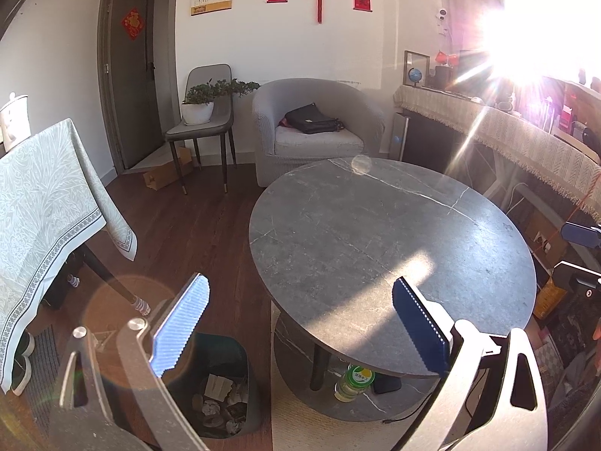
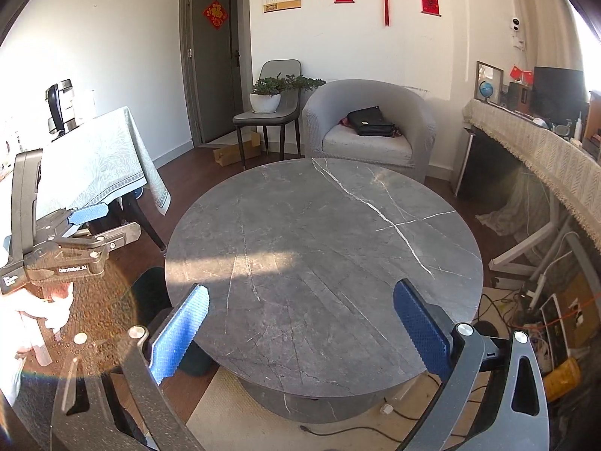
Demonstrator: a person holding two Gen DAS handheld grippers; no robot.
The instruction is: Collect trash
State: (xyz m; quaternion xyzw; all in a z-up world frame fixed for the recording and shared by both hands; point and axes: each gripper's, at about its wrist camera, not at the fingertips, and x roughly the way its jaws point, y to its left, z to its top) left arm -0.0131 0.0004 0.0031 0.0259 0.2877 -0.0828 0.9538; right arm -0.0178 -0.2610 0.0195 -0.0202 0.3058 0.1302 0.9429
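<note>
Down at about seven o'clock of the left wrist view, the trash bin (image 1: 221,387) stands upright on the floor just beside the round worktop (image 1: 390,240), its mouth facing up and its long axis vertical; crumpled paper scraps (image 1: 221,402) lie in a heap at its bottom. The left gripper (image 1: 300,323) is held above the worktop's near edge, tilted downward, its jaws spread wide with nothing between them; the bin sits below and partly behind the left finger, outside the gap. A green-capped bottle (image 1: 355,381) stands upright on the lower shelf under the worktop, at six o'clock. The right gripper (image 2: 300,327) also hovers over the worktop (image 2: 323,248), jaws wide apart and holding nothing. From the right wrist view the left gripper (image 2: 90,221) shows at nine o'clock, and only a dark sliver of the trash bin (image 2: 150,293) shows at the worktop's left edge.
</note>
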